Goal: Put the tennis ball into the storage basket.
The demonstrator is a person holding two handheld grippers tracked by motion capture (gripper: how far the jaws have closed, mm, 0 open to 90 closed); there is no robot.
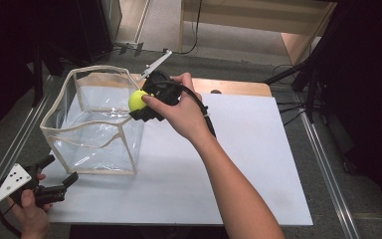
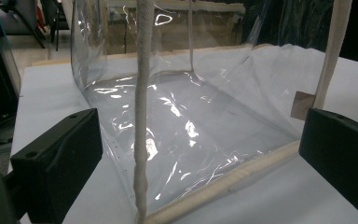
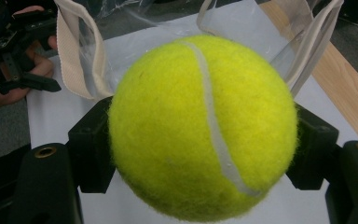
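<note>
A yellow-green tennis ball (image 1: pixel 137 99) (image 3: pixel 203 126) sits between the black jaws of my right gripper (image 1: pixel 140 103) (image 3: pixel 203 151), which is shut on it. A hand holds it over the right-hand rim of a clear plastic bag (image 1: pixel 82 130) (image 2: pixel 191 116) with cream fabric edging, which stands open on the white board. My left gripper (image 1: pixel 59 171) (image 2: pixel 200 161) rests low at the bag's near left corner, jaws wide apart and nothing pinched between them. The left gripper (image 3: pixel 18 60) and its hand also appear beyond the bag in the right gripper view.
The white board (image 1: pixel 238 169) lies on a wooden tabletop (image 1: pixel 241 87) and has free room to the right of the bag. Metal rails (image 1: pixel 323 169) run along both sides. Black stand legs (image 1: pixel 303 74) are at the back right.
</note>
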